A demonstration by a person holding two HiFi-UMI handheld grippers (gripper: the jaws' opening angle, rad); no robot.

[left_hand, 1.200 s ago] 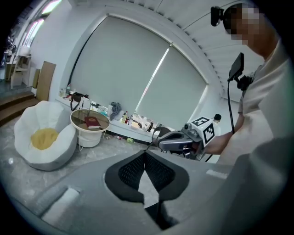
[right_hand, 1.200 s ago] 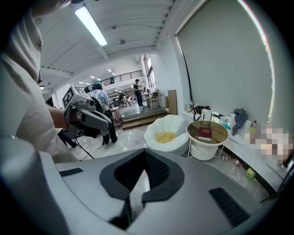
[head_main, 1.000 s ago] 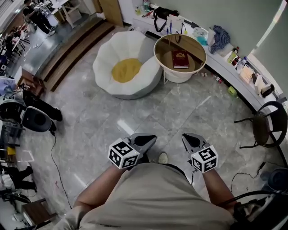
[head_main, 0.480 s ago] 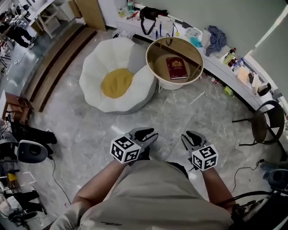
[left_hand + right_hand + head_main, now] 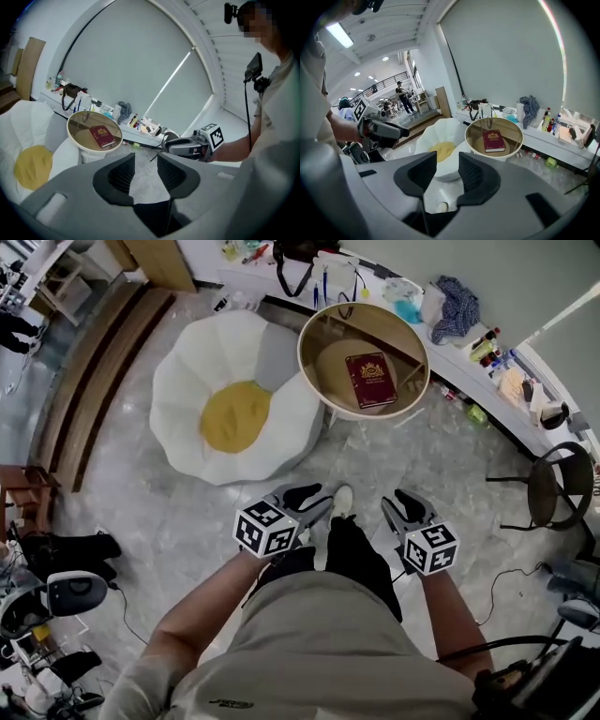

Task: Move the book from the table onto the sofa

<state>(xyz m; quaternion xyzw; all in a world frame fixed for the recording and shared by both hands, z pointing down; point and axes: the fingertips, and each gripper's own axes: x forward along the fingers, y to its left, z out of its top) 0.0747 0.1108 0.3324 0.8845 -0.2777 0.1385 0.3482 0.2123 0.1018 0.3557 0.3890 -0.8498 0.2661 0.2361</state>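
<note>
The dark red book point(image 5: 371, 380) lies flat, cover up, near the middle of the round table point(image 5: 328, 367), well inside its raised pale rim. The table stands just beside the white flower-shaped sofa point(image 5: 187, 390); from the head view its rim overlaps the sofa's right edge. Behind the table a curved white ledge point(image 5: 466, 364) crowded with small items follows the wall. A black chair point(image 5: 553, 493) stands off to the right and wooden steps point(image 5: 89, 381) border the left.

Between the person and the table there is open grey marble floor point(image 5: 394, 460) — a clear strip in front of both table and sofa.

The left gripper point(image 5: 315, 497) and right gripper point(image 5: 403, 502) are held side by side ahead of the body, well short of the table. In each gripper view the jaws stand partly apart with only floor showing between them; neither holds anything. The left gripper view has the book up and to the left of the jaws, the right gripper view up and to the right.

Compared with a second ago, table and sofa sit larger and nearer in the head view. A dark trouser leg and pale shoe point(image 5: 343, 499) now reach forward between the grippers. Both pairs of jaws have just been opening — earlier they looked closed.
</note>
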